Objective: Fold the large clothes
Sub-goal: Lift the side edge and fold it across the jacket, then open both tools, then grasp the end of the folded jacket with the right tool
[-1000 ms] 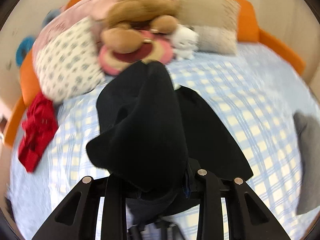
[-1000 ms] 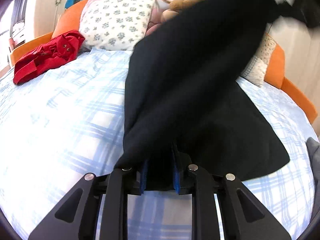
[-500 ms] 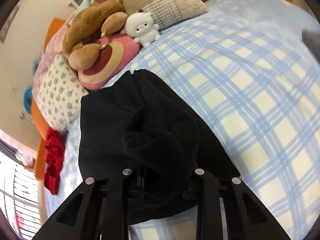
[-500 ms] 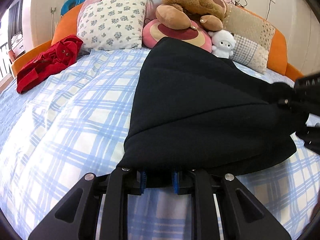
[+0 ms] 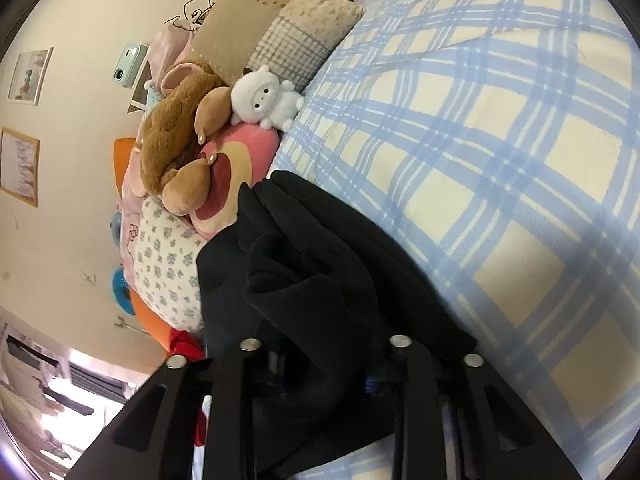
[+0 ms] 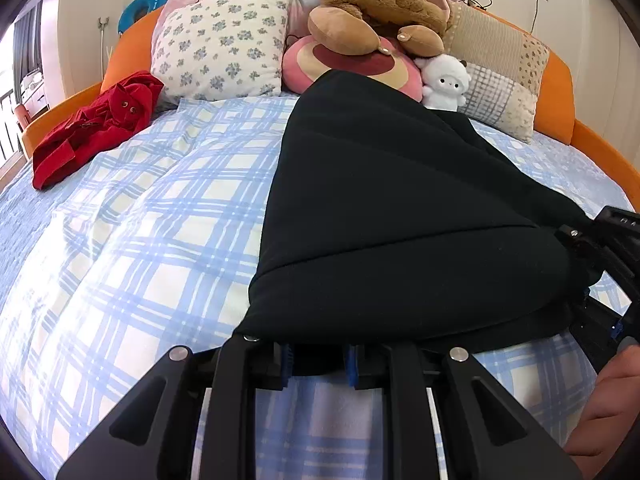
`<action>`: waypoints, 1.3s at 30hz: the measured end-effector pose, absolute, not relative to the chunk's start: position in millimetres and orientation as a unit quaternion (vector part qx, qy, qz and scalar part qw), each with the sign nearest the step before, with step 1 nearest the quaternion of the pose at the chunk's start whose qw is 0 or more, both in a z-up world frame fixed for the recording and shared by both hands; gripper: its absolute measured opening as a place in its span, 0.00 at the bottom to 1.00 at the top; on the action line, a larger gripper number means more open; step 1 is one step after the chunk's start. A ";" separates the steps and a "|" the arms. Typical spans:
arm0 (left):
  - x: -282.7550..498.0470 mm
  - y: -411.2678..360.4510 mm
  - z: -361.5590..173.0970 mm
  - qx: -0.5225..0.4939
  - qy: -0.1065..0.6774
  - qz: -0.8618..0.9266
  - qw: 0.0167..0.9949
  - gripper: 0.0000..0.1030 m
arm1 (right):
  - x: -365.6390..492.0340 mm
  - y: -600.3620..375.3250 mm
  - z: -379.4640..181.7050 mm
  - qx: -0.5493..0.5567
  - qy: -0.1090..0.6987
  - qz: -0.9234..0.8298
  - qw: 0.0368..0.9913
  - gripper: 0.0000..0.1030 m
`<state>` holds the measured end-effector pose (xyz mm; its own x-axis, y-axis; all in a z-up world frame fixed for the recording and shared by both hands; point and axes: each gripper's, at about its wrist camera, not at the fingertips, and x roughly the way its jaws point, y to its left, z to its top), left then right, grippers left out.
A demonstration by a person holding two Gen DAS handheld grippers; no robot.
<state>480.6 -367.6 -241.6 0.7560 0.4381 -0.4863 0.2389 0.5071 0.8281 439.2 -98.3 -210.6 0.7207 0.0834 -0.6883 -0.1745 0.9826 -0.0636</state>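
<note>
Right gripper [image 6: 318, 360] tilted down, clamping black garment [image 6: 400, 220]; left gripper [image 5: 320, 368] opening.

Red garment [image 6: 94, 128], floral pillow [image 6: 224, 44], plush toys [image 6: 380, 8] on checked bedspread [image 6: 140, 240]

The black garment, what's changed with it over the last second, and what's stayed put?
The black garment, raised high a second ago, has been swung down by the left gripper and now lies folded over itself on the checked bedspread. The left jaws are opening with cloth bunched between them. The right gripper stayed clamped on the near edge. The red garment and pillows have not moved.
</note>
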 end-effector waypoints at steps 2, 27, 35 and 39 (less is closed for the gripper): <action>480.0 -365.0 -226.9 0.465 0.365 0.053 0.805 0.46 | 437.7 -92.8 -211.9 -0.078 0.365 0.064 0.926 0.19; 386.5 -81.1 67.1 0.023 0.242 -0.047 0.969 0.94 | 420.8 -252.3 -113.9 0.088 0.359 0.140 0.918 0.95; 459.8 -68.3 -76.4 0.032 0.392 -0.007 0.919 0.94 | 514.6 -268.2 -88.0 0.095 0.431 0.160 0.883 0.58; 470.2 -82.5 -144.1 0.041 0.441 -0.014 0.897 0.94 | 533.5 -283.6 -122.2 0.087 0.477 0.122 0.866 0.46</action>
